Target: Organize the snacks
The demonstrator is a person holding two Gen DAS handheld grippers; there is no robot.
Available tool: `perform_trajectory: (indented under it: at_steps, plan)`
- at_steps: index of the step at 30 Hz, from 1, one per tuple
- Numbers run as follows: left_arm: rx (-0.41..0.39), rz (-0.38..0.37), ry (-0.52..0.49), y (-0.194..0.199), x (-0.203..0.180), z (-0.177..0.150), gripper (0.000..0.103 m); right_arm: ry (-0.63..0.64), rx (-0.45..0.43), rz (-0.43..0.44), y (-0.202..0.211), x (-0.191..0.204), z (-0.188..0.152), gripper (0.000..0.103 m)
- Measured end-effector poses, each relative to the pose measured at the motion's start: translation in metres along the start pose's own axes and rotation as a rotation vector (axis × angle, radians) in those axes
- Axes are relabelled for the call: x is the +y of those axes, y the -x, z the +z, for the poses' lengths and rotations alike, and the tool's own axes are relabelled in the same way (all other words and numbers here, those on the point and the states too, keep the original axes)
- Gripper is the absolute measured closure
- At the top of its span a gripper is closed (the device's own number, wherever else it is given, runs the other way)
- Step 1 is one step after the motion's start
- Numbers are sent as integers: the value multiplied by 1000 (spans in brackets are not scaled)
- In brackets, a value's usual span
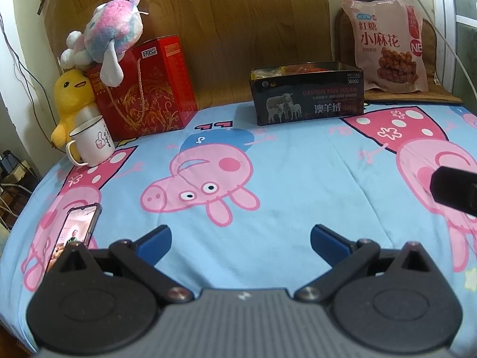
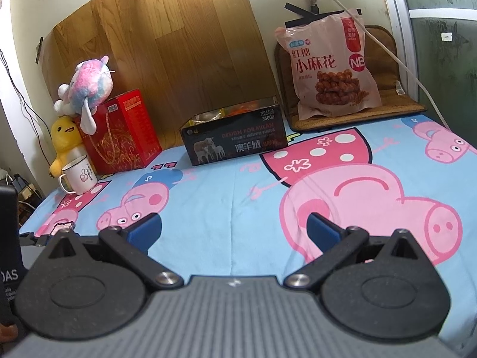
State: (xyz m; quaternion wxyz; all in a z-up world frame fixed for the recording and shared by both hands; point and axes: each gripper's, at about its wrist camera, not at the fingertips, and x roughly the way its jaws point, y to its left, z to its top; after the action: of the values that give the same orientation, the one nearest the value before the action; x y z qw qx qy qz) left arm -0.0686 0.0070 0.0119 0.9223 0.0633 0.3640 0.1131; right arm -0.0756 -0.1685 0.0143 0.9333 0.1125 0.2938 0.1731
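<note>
Snacks half-sorted on a pale blue cartoon-pig bedspread (image 1: 298, 179), judging by the lie of things. Landmark: an open black rectangular tin box printed with sheep (image 1: 307, 95), orange and pale wrapped snacks (image 1: 298, 70) already inside it. Right of the box and behind it, a large pink plastic bag of fried dough twists (image 1: 387, 44) upright on a brown woven mat (image 1: 441, 95), not yet stowed and probably the main item left. Well left of the box, a red cardboard gift carton with gold rope handle (image 1: 146, 89); atop the carton, a pink-and-blue plush toy (image 1: 110, 32); beside the carton, a yellow plush duck (image 1: 71, 95) and a white enamel mug (image 1: 92, 143). Well in front of the box, toward the near left, a lit smartphone (image 1: 77, 232) flat on the bedspread. Left gripper (image 1: 240, 240) spread wide, nothing between its blue pads (image 1: 155, 243), low over the bedspread, well short of the box. Right gripper (image 2: 234, 231) likewise parted and empty, also near the bedspread's front. No loose snacks visible elsewhere on the cloth.
</note>
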Motion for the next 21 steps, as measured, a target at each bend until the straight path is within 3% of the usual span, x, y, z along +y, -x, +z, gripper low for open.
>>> perform_trajectory:
  at_steps: [21]
  plan:
    - [14,-22,-7,-21,-8,20,0,-12,1,-34,-14,-9,6,0]
